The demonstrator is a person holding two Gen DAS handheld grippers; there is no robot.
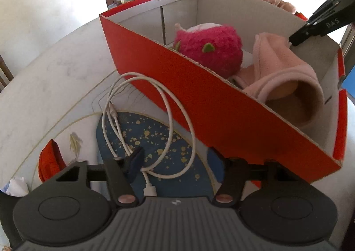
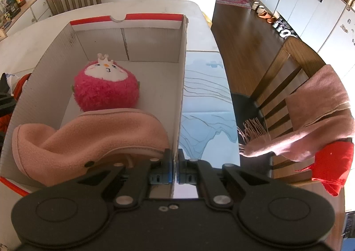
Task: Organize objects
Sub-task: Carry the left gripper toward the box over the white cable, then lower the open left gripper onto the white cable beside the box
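white cable (image 1: pixel 155 117) by box (image 1: pixel 221 104), left view only

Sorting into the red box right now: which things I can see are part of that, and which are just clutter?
Part of the job:
red cardboard box
pink plush toy, in the box
pink fleece garment, in the box
white cable, on the table beside the box

Lying about:
pink scarf on the chair
red cloth
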